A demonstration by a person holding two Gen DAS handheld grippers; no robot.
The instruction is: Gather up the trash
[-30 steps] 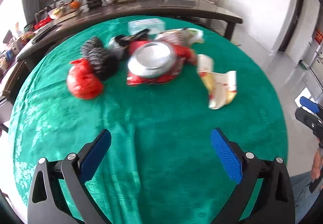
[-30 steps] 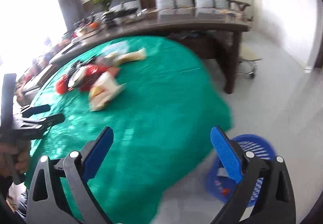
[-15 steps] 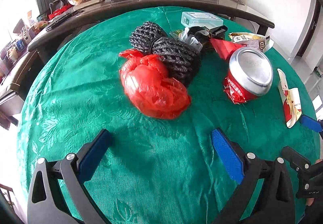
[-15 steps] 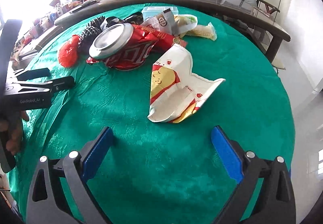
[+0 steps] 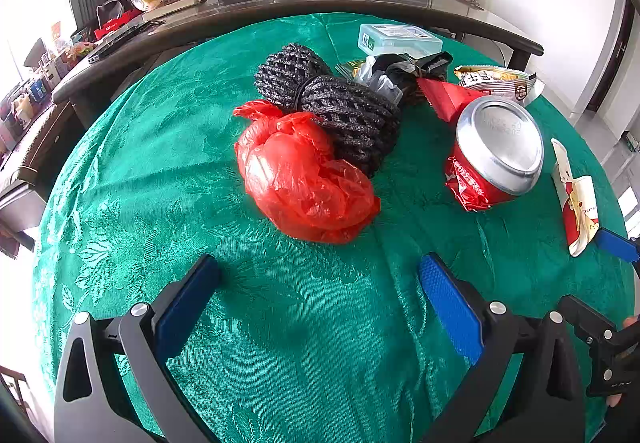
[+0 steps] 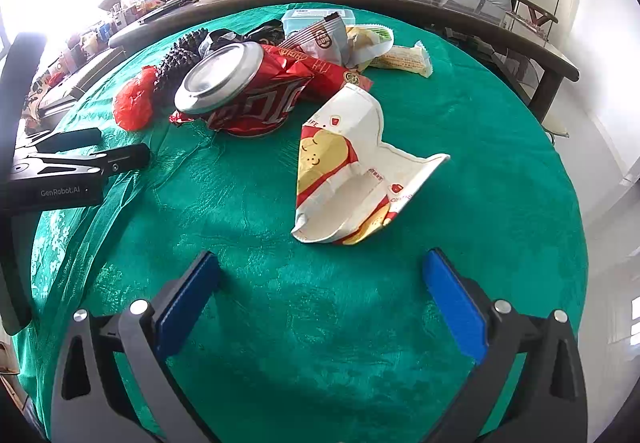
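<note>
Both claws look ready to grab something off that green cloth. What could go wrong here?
Three things, probably. The red plastic bag leans against the black foam netting, so the open left gripper might drag both. The white snack wrapper lies crumpled and nearly flat, so the open right gripper could pinch the loose tablecloth instead. The crushed red can lies tilted beside it and might roll if bumped.

Green-clothed table bearing trash.
</note>
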